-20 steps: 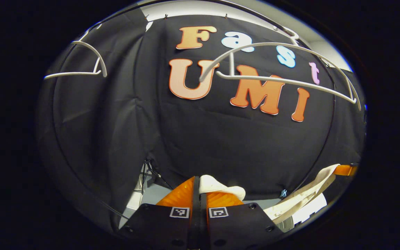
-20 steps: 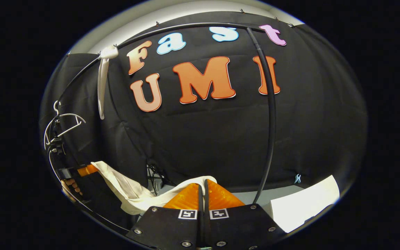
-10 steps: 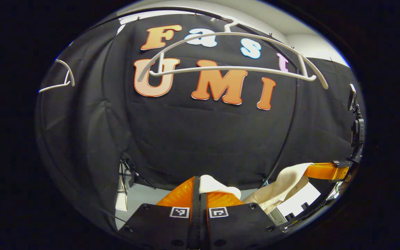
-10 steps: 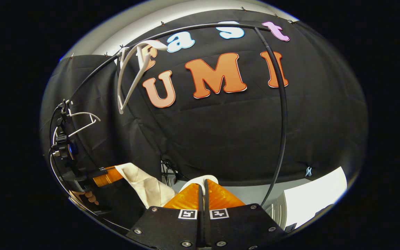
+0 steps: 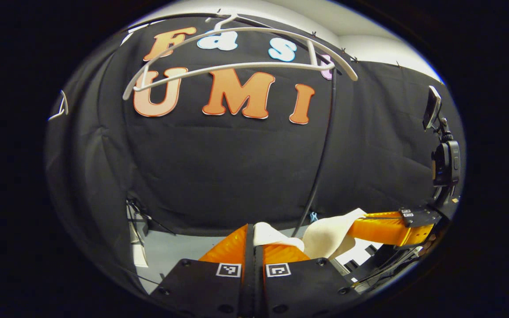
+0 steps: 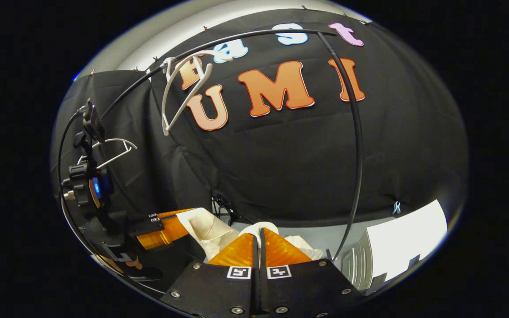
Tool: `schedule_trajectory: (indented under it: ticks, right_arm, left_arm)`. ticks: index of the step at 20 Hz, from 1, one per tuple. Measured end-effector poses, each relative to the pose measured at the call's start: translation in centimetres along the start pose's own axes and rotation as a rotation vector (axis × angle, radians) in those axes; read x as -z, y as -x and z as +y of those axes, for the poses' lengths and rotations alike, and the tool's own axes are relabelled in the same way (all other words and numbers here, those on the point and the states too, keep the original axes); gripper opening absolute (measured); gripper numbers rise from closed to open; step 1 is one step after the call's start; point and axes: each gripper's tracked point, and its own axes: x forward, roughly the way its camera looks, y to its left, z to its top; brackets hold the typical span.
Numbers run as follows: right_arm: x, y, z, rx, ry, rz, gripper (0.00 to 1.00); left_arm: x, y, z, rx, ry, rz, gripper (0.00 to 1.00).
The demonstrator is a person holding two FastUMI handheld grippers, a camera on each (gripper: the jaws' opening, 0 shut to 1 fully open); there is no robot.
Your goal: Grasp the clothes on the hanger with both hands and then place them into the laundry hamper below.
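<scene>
A cream garment [image 5: 325, 232] hangs off the hanger, stretched between my two grippers. My left gripper [image 5: 253, 236] is shut on one bunched end of it [image 5: 272, 236]. My right gripper [image 6: 259, 236] is shut on the other end [image 6: 259, 229]. In the left gripper view the right gripper [image 5: 382, 227] sits close at lower right with cloth in its fingers. In the right gripper view the left gripper [image 6: 164, 229] is at lower left, and the garment [image 6: 206, 225] sags between us. The bare white hanger [image 5: 237, 66] hangs on the black rail [image 6: 245, 37] above.
A black rack pole [image 5: 320, 163] runs down in front of the booth wall. A second white hanger [image 6: 113, 148] hangs farther along. A white slatted box-like container [image 6: 396, 247] stands low on the right. A camera rig [image 5: 444, 159] sits behind the right gripper.
Both grippers have kept hold of the garment and come closer together, so the cloth between them bunches up. The hanger has slid up and left in the left gripper view.
</scene>
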Motion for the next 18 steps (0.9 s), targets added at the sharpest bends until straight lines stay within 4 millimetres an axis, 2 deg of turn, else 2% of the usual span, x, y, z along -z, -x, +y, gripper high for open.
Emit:
schedule_trajectory:
  ticks: [4,9,13,15,18]
  right_arm:
    - [2.5,0.3,-2.5,0.037,-0.032,0.040,0.00]
    - [7.4,-1.6,-5.8,0.073,-0.086,0.125,0.00]
    - [12.8,-4.9,-7.8,0.098,-0.116,0.207,0.00]
    - [14.9,-6.8,-8.8,0.109,-0.127,0.240,0.00]
    - [18.0,-10.0,-10.1,0.140,-0.119,0.290,0.00]
  left_arm:
    - [2.3,-1.4,-1.5,0.030,-0.004,0.056,0.06]
    - [7.2,-3.9,-2.9,0.043,-0.007,0.155,0.06]
    - [13.1,-7.2,-0.9,0.007,0.006,0.259,0.05]
    - [15.8,-8.6,0.6,-0.023,0.010,0.306,0.07]
    - [19.3,-9.7,2.4,-0.051,0.028,0.380,0.07]
